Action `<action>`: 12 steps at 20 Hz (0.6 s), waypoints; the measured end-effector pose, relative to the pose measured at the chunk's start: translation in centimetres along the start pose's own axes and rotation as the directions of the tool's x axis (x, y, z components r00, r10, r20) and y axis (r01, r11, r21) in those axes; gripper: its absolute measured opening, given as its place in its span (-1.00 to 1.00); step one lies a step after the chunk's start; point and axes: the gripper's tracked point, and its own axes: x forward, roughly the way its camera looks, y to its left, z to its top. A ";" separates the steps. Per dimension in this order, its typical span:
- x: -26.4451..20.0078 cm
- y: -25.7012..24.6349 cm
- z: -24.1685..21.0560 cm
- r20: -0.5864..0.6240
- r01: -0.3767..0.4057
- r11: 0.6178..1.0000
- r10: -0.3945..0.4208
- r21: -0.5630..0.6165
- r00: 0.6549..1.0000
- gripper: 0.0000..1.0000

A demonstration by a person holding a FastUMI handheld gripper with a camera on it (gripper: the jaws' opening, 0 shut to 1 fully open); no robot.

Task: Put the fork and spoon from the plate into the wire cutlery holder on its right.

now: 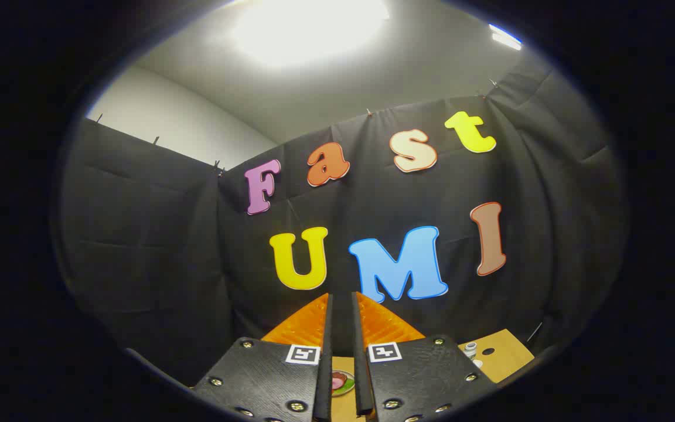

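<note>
My gripper (341, 299) is raised and tilted up toward the black cloth wall of the booth. Its fingers (321, 351) stand almost together, with only a narrow slit between them and nothing held. Low in that slit, far below on the wooden table (504, 351), I see part of a small round plate (342, 383) with something pink and green on it. It is too small to make out any cutlery on it.
To the right of the fingers, a small white object (471, 350) and a dark round spot (488, 351) sit on a corner of the table. The cloth wall closes in the space ahead and on both sides.
</note>
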 end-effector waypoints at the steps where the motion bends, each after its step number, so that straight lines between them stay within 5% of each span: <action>1: 0.4 0.7 0.0 0.002 -0.017 1.000 0.017 -0.007 1.000 -0.69; 12: 3.9 6.9 -0.9 0.009 -0.146 0.989 0.146 -0.019 0.989 -0.68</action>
